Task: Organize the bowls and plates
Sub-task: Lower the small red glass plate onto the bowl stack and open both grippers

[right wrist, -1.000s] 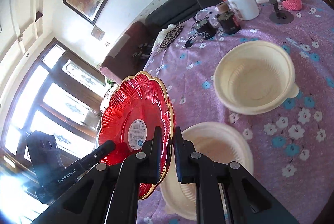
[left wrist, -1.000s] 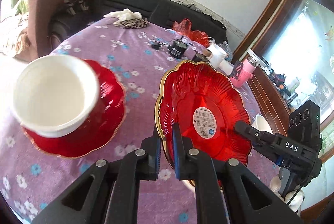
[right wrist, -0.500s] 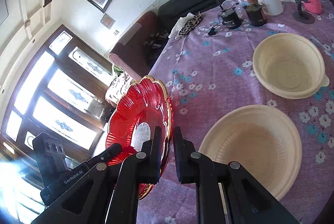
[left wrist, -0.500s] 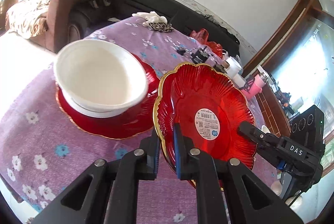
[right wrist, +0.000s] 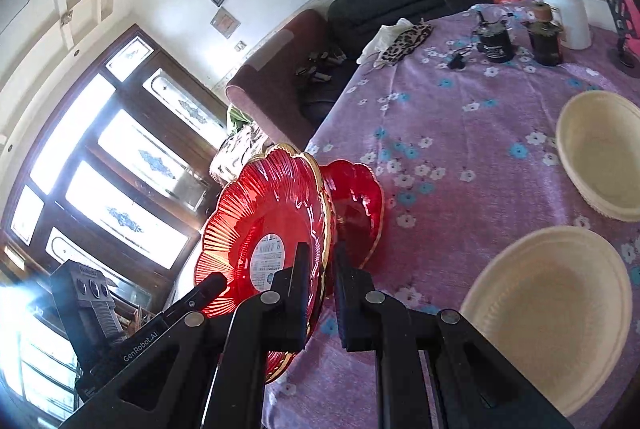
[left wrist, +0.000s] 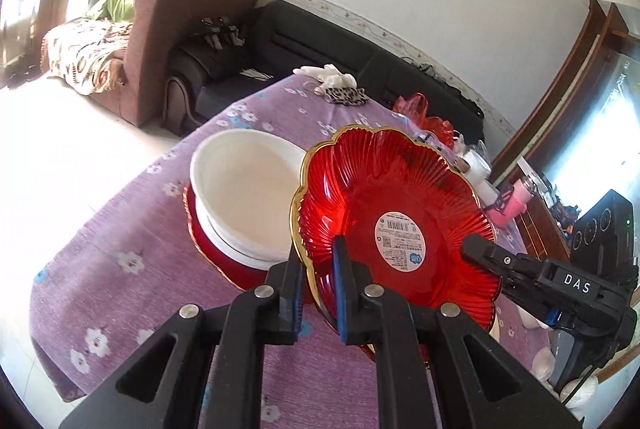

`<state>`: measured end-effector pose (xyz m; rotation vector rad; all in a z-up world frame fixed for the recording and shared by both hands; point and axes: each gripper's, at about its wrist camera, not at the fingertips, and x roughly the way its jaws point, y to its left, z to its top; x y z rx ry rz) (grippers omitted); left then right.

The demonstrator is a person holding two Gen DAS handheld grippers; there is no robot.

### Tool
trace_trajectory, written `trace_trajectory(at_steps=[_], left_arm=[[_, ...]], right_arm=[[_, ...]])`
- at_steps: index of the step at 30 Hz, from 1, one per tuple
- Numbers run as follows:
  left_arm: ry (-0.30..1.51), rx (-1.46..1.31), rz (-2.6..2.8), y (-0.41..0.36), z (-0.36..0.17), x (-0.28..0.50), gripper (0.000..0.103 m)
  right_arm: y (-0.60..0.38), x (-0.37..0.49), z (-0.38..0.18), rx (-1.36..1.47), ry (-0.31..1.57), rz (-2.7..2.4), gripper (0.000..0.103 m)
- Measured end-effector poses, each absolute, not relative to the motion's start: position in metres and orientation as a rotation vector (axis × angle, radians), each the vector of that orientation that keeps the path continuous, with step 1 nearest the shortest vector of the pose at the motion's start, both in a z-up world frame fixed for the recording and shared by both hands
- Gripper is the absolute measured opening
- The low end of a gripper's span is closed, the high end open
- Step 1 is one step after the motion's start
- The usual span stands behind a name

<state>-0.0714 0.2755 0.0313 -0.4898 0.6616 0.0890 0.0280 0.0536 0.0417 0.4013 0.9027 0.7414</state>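
Both grippers clamped on one red plate point(left wrist: 396, 229), held tilted on edge above the table point(left wrist: 120, 249): left gripper point(left wrist: 318, 285) and right gripper point(right wrist: 322, 289) at opposite rims. Target stack, a white bowl point(left wrist: 248, 189) on a second red plate point(right wrist: 356, 205), lies just left, nearer the left gripper. Count: two red plates, apparently three bowls.

Red plate point(left wrist: 400, 213): ribbed glass, scalloped gold rim, white barcode sticker at centre; held tilted on edge above the table, centre of frame.
Second red plate point(left wrist: 212, 249): flat on the purple cloth, left of centre, a white bowl point(left wrist: 248, 189) upright on it.
Two cream bowls point(right wrist: 556, 313) point(right wrist: 604, 153): upright, empty, lower right and right edge.
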Motion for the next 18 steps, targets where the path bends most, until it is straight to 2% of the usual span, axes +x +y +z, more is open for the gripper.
trace_trajectory(at_steps=[18], left_arm=[[0.652, -0.481, 0.188, 0.335, 0.028, -0.042, 0.014]], right_arm=[[0.131, 0.062, 0.045, 0.352, 0.933, 0.754, 0.013]])
